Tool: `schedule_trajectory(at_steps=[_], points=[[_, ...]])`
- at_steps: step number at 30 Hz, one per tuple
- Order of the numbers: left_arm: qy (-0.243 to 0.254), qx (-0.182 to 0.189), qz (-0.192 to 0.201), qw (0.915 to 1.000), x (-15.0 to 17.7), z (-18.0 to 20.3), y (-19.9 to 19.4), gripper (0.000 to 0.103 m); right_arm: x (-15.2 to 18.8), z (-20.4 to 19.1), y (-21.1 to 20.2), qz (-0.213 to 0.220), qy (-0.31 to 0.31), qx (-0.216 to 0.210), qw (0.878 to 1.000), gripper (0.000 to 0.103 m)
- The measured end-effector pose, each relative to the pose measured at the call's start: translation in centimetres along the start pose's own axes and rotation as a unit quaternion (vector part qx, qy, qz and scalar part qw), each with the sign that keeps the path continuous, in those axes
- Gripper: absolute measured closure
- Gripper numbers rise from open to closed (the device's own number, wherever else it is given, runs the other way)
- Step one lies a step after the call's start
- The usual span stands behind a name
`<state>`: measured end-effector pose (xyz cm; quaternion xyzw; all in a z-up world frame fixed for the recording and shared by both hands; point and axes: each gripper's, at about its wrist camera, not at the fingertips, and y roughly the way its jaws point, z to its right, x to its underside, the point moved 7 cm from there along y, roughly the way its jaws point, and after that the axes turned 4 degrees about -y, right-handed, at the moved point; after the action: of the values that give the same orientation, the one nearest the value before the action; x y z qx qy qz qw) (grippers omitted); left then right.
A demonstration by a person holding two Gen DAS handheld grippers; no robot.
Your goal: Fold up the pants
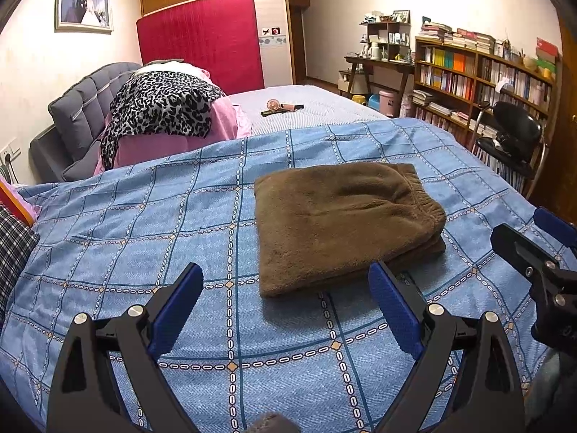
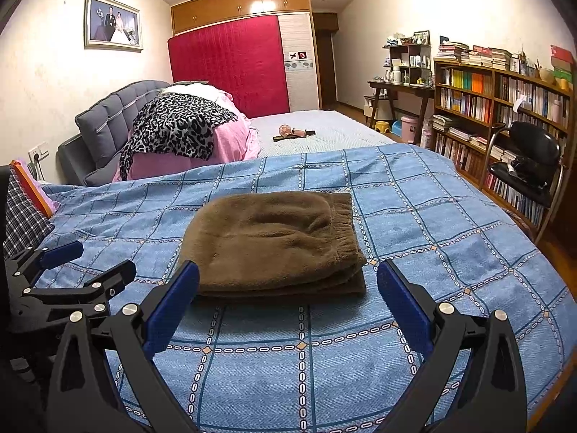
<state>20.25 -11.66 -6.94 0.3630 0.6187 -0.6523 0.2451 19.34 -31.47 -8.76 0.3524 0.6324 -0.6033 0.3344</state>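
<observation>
The brown fleece pants [image 1: 342, 223] lie folded into a thick square stack on the blue checked bedspread [image 1: 144, 245], waistband to the right. They also show in the right wrist view [image 2: 274, 245]. My left gripper [image 1: 285, 288] is open and empty, just short of the stack's near edge. My right gripper [image 2: 288, 288] is open and empty, its fingers either side of the stack's near edge without touching it. The right gripper shows at the right of the left wrist view [image 1: 533, 245]; the left gripper shows at the left of the right wrist view [image 2: 72, 263].
A pile of pink bedding with a leopard-print cloth [image 1: 162, 108] lies at the back left by the grey headboard [image 1: 83, 104]. A small fan [image 1: 277, 105] rests on the far mattress. A bookshelf [image 1: 483, 75] and black chair [image 1: 512, 137] stand at the right. Checked cloth [image 1: 14, 238] lies at the left.
</observation>
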Motion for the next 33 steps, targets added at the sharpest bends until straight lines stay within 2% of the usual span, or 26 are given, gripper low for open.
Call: schedule_trajectory(at_steps=[19,33], points=[[0.004,-0.005,-0.021,0.9997,0.9,-0.1,1.9,0.011,1.1,0.8,2.1,-0.032,-0.012,0.035,0.999,0.003],[0.021,-0.001,-0.005,0.9998,0.9,0.6,1.9,0.011,1.7,0.7,3.0,-0.045,-0.018,0.035,0.998,0.003]])
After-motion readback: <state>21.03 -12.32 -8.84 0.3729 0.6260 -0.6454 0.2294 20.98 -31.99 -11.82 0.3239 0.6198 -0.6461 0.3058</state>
